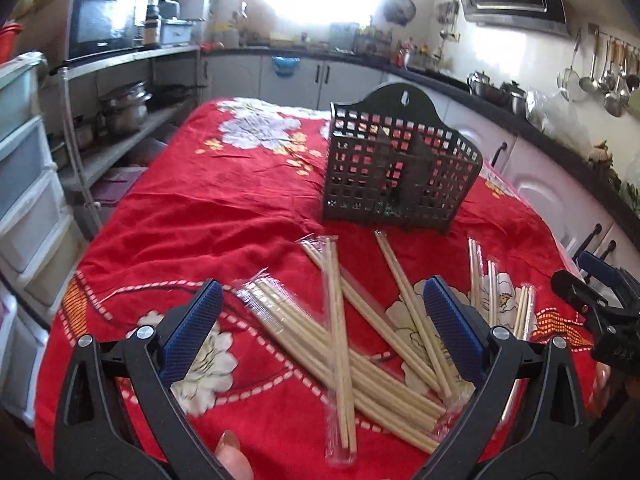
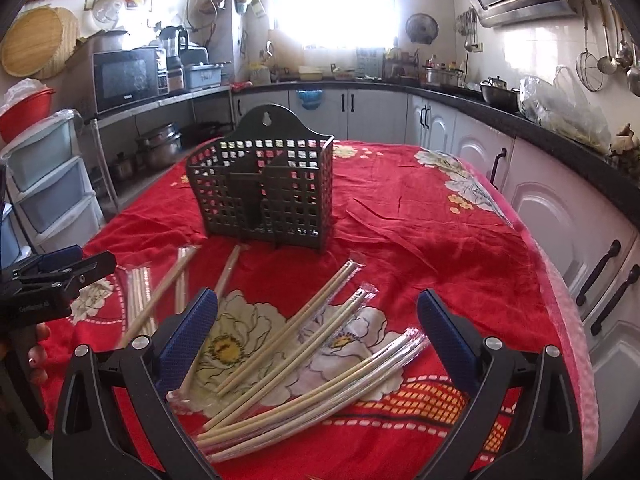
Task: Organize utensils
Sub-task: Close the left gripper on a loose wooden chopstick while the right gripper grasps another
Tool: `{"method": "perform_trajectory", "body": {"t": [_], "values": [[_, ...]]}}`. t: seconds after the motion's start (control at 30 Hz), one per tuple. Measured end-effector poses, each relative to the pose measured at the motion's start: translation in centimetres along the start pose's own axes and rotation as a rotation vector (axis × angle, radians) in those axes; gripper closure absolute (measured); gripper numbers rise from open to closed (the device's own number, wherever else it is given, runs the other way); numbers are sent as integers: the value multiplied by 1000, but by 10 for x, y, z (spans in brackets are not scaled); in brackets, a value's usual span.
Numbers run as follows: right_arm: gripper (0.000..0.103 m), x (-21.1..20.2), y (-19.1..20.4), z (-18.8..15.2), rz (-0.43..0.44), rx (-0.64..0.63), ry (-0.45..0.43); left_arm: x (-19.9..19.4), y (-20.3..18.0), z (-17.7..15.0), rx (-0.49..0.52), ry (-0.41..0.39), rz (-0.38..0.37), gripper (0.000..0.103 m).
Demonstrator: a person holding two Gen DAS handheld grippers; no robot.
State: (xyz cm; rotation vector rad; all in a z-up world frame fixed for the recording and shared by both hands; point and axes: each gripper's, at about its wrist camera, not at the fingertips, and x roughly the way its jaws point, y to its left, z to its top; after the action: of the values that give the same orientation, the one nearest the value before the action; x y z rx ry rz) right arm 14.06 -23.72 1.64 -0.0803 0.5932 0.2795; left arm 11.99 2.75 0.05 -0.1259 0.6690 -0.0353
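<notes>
Hovering with jaws apart and nothing held, left claw (image 1: 320, 320) and right claw (image 2: 316, 328) risk snagging crossed wrapped chopsticks (image 1: 340, 344) ahead; neighbours may be dragged short of the black basket (image 2: 264, 196).

A red floral tablecloth (image 2: 420, 224) covers the table, with a microwave (image 2: 126, 78) and plastic drawers (image 2: 52, 184) nearby.

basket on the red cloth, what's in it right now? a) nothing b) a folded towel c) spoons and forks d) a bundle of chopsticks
a: the basket shows only its own dividers through the grid walls, while the chopsticks all lie on the cloth in front of it.
</notes>
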Motion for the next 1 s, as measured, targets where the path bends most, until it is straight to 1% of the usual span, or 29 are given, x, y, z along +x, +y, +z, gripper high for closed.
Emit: {"method": "perform_trajectory", "body": {"t": [0.1, 0.17, 0.2, 0.27, 0.3, 0.33, 0.37, 0.4, 0.43, 0.47, 0.5, 0.53, 0.57, 0.6, 0.63, 0.67, 0.7, 0.77, 0.83, 0.97, 1.0], "values": [[6, 13, -8, 3, 5, 19, 43, 17, -1, 7, 12, 44, -30, 11], [6, 22, -14, 5, -3, 39, 72, 31, -1, 12, 14, 92, -48, 16], [6, 26, -17, 5, -1, 49, 86, 38, -3, 13, 24, 107, -52, 17], [6, 37, -24, 7, 10, 70, 126, 47, -4, 15, 36, 127, -50, 23], [7, 43, -26, 7, 14, 83, 141, 53, -4, 16, 43, 145, -50, 23], [10, 49, -30, 7, 18, 97, 163, 58, -4, 16, 47, 159, -52, 23], [15, 55, -33, 7, 33, 115, 187, 62, -3, 17, 46, 170, -54, 28], [23, 61, -36, 7, 48, 128, 208, 67, -3, 17, 45, 191, -62, 31], [28, 67, -38, 7, 57, 141, 232, 69, -4, 18, 46, 203, -69, 34], [29, 75, -42, 6, 71, 161, 263, 73, -3, 18, 41, 215, -77, 35], [33, 80, -43, 5, 83, 172, 280, 76, -1, 19, 36, 224, -84, 35], [38, 85, -46, 4, 92, 183, 303, 78, 1, 19, 24, 234, -94, 40], [39, 89, -48, 3, 99, 188, 319, 81, 3, 19, 14, 243, -101, 44], [41, 92, -48, 3, 104, 192, 330, 85, 6, 19, -2, 259, -109, 46], [44, 96, -50, 3, 108, 199, 345, 88, 8, 18, -11, 273, -111, 49], [44, 100, -51, 3, 114, 206, 357, 91, 9, 18, -13, 282, -108, 53], [45, 104, -53, 2, 119, 220, 371, 93, 10, 17, -15, 292, -102, 55], [46, 113, -56, 3, 116, 237, 386, 98, 12, 16, -20, 307, -107, 60], [50, 118, -57, 5, 114, 247, 395, 103, 13, 15, -29, 330, -117, 66], [53, 124, -63, 6, 126, 267, 407, 111, 13, 15, -23, 350, -109, 70], [55, 127, -65, 7, 129, 271, 410, 112, 14, 16, -23, 352, -111, 70]]}}
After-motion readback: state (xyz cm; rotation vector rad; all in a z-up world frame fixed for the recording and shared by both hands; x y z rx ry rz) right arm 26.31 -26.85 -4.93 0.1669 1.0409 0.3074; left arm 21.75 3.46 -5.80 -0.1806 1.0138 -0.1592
